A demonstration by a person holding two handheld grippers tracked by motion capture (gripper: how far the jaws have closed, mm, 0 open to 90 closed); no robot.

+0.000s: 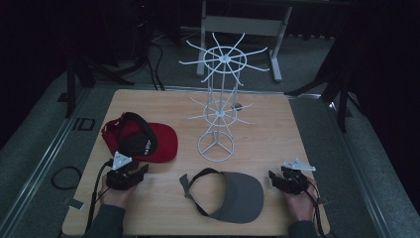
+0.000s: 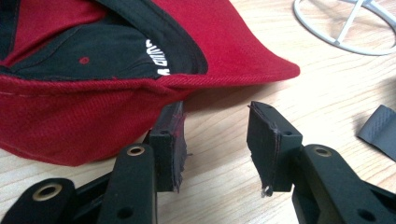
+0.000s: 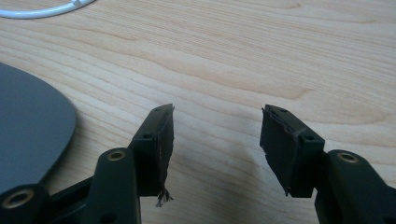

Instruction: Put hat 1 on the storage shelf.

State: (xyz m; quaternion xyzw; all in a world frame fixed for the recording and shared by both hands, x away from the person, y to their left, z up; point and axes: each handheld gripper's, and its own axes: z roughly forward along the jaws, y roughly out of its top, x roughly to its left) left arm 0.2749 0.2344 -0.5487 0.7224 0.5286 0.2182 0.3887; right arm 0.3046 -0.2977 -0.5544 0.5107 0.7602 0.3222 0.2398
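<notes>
Left gripper (image 1: 130, 171) poised at the red cap (image 1: 143, 140); right gripper (image 1: 287, 179) waits beside the grey visor (image 1: 237, 196).

The red cap lies just ahead of the left gripper's wide, empty jaws, crown edge touching or nearly touching one jaw, brim pointing toward the white rack (image 1: 218, 99). The visor sits just off the right gripper's side, brim toward it; those jaws are also wide apart, holding nothing, low over the table (image 1: 277, 129). Both hands rest near the table's front edge.

Bare wood lies open along the desk's (image 1: 277, 148) right edge and far-left corner, while the white wire rack (image 1: 218, 106) blocks the middle, the red cap (image 1: 163, 141) the left, the grey visor (image 1: 237, 198) the near edge
</notes>
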